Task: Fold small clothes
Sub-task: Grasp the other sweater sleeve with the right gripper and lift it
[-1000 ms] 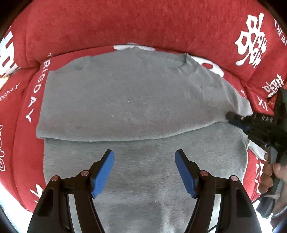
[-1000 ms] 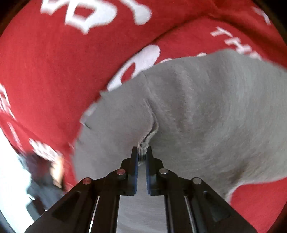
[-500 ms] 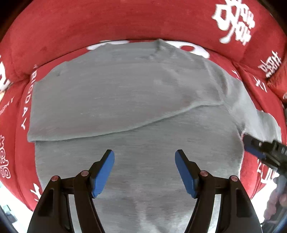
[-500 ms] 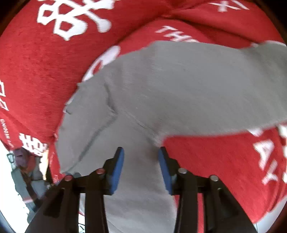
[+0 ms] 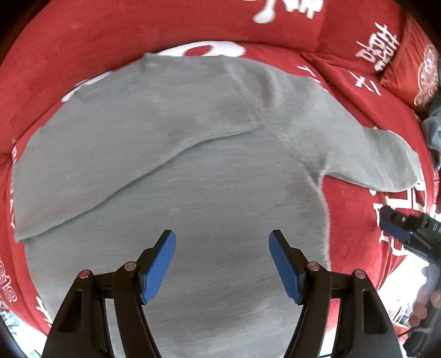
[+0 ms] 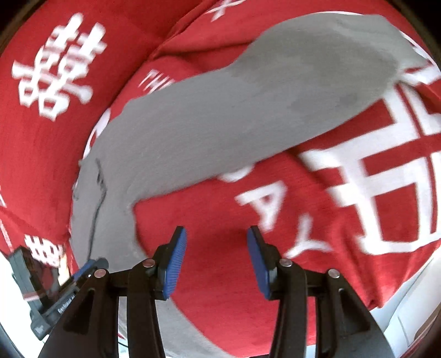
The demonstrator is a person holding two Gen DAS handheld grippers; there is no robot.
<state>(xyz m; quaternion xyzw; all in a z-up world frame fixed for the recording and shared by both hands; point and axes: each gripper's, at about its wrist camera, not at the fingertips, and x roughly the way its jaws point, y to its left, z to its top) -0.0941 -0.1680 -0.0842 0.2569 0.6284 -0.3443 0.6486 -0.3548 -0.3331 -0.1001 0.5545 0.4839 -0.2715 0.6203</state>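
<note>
A grey long-sleeved top (image 5: 209,176) lies flat on a red sofa cover. Its left sleeve is folded across the chest (image 5: 132,143). Its right sleeve (image 5: 380,157) lies stretched out to the right; it also shows in the right wrist view (image 6: 248,104). My left gripper (image 5: 222,261) is open and empty above the top's lower body. My right gripper (image 6: 216,264) is open and empty over bare red cover just off the top's right edge; it also shows at the right of the left wrist view (image 5: 397,228).
The red sofa cover (image 6: 317,220) with white print covers the seat and the back cushion (image 5: 165,24). A red pillow (image 5: 413,68) sits at the far right. The seat's front edge runs behind both grippers.
My right gripper opened and let go of the right sleeve, which now lies spread out to the right. The right gripper drew back off the top. The left view turned to the right.
</note>
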